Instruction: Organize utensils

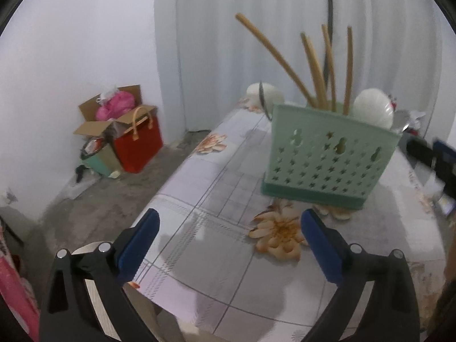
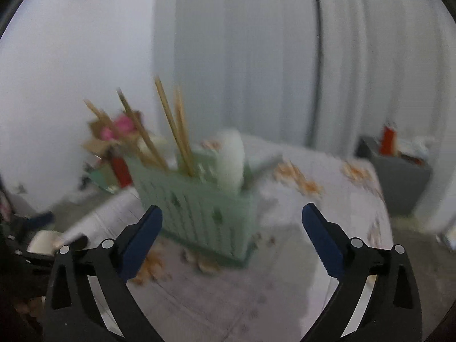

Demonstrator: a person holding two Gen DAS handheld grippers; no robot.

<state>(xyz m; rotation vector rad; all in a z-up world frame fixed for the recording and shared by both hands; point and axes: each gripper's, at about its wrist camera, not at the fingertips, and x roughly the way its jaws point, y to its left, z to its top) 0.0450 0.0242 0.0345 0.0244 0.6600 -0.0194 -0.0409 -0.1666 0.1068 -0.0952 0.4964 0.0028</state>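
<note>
A mint-green perforated utensil basket [image 1: 327, 159] stands on the flower-print tablecloth [image 1: 216, 245]. Several wooden chopsticks [image 1: 312, 71] stand up out of it, and a white round utensil [image 1: 373, 108] sits at its right end. My left gripper [image 1: 229, 222] is open and empty, held above the cloth in front of the basket. In the blurred right wrist view the basket [image 2: 199, 208] with its chopsticks [image 2: 173, 125] lies ahead of my right gripper [image 2: 232, 216], which is open and empty. The right gripper also shows at the right edge of the left wrist view [image 1: 439, 156].
A white bowl-like object [image 1: 265, 94] sits at the table's far end. On the floor to the left are a red bag [image 1: 139, 142] and a cardboard box [image 1: 114, 108]. A grey box with a red item [image 2: 396, 168] stands to the right. A white curtain hangs behind.
</note>
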